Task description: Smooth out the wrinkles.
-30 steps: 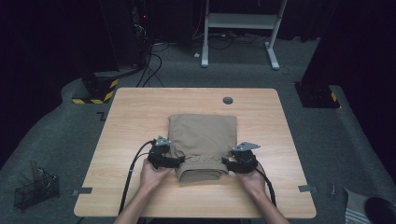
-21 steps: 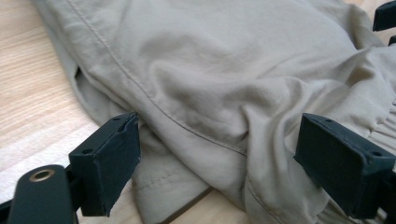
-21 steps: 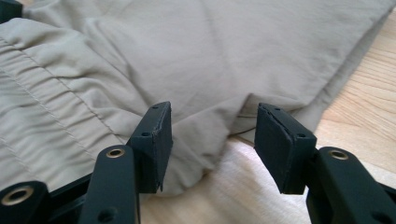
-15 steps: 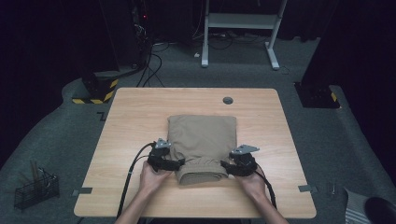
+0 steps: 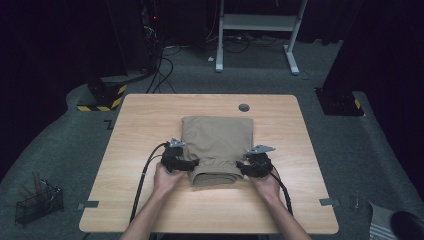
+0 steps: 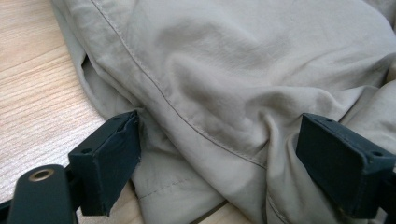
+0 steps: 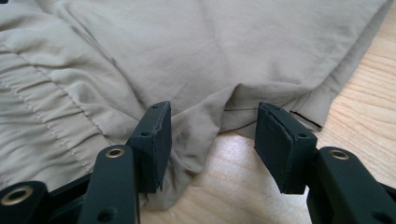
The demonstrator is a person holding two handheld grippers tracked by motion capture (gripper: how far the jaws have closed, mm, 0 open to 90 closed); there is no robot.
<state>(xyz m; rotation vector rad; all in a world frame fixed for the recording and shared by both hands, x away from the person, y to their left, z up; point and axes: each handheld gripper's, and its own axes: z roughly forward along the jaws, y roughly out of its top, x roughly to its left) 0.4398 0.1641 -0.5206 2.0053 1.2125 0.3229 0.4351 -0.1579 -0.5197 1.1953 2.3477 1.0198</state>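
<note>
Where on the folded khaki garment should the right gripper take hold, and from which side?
Best at the loose corner of the folded khaki garment that bulges off the table between the right gripper jaws, near the gathered waistband. Probably come in level from its right edge, where that flap lifts clear enough to pinch.

Matt khaki cloth garment (image 5: 216,145) — pale wood table (image 5: 145,120).

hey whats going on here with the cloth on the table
A person is working on a folded khaki garment on a wooden table, with a two-jaw gripper in each hand. The left gripper is at the garment's near left edge and the right gripper at its near right edge. In both gripper views the jaws stand open with fabric bunched between them, not clamped. It looks like a fold is being set up or adjusted.
</note>
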